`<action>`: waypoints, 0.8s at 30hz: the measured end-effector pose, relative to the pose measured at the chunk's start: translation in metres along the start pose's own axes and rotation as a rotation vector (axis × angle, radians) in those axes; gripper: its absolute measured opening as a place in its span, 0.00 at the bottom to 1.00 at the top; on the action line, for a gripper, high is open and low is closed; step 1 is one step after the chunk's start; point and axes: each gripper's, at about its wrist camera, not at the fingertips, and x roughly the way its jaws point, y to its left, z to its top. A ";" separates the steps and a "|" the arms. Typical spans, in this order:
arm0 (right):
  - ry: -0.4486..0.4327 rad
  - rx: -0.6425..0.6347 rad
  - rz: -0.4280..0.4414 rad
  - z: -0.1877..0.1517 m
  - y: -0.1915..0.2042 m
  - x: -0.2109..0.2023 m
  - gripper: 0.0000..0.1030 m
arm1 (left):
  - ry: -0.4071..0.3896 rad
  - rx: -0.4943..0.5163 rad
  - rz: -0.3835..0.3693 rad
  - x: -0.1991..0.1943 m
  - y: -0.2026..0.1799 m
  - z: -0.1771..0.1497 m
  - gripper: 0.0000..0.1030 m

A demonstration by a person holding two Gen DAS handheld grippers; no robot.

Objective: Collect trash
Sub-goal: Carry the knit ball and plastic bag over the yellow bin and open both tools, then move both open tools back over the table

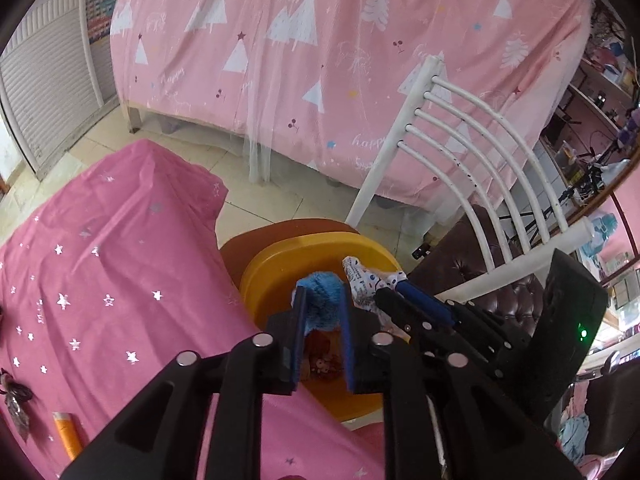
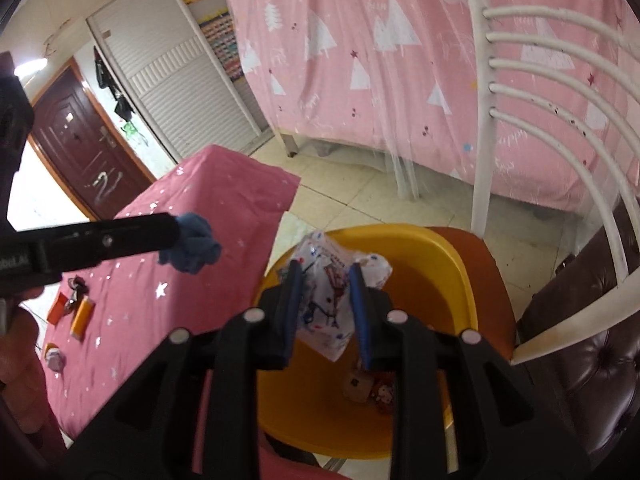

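So I've got one piece of trash in each tool right now, both held above the yellow bin point(image 2: 452, 264) that sits on an orange stool point(image 2: 492, 280) between the pink star-print table point(image 2: 192, 208) and the white chair point(image 2: 560, 148). My left gripper point(image 1: 322, 300) is pinched shut on a blue fuzzy wad point(image 1: 322, 294) (cloth or crumpled tissue, can't tell which), and my right gripper point(image 2: 325, 280) is clamped on a printed plastic wrapper point(image 2: 330, 292) that hangs down between the pads. Both look feather-light and soft, so weight isn't the worry. The wad should squash and grip fine anywhere; the wrapper is thin, crinkly and probably slick, so I'd say a bite across its bunched middle is safer than an edge, and it might cling to a pad on release. Count: two pieces in hand, and a few small scraps already at the bottom of the bin, maybe three, hard to separate. On the table I can make out an orange tube point(image 2: 82, 316), a flat orange-red packet point(image 2: 58, 308), a dark tangled thing point(image 2: 76, 284) and a small pale crumpled blob point(image 2: 54, 358); which of those are trash I can't say.
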 end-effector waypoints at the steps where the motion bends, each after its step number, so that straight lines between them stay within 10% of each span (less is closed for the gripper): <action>1: 0.003 0.000 -0.001 0.000 0.000 0.001 0.23 | 0.002 -0.006 -0.003 0.002 0.000 0.000 0.22; 4: 0.006 -0.004 -0.001 -0.001 0.002 0.002 0.27 | 0.004 -0.019 -0.003 0.004 0.000 0.000 0.44; 10: 0.002 -0.010 -0.005 -0.001 0.003 0.003 0.51 | -0.014 -0.050 0.002 -0.007 0.009 -0.001 0.49; 24: -0.022 -0.074 0.015 0.007 0.039 -0.003 0.53 | -0.098 -0.107 0.025 -0.066 0.046 -0.008 0.54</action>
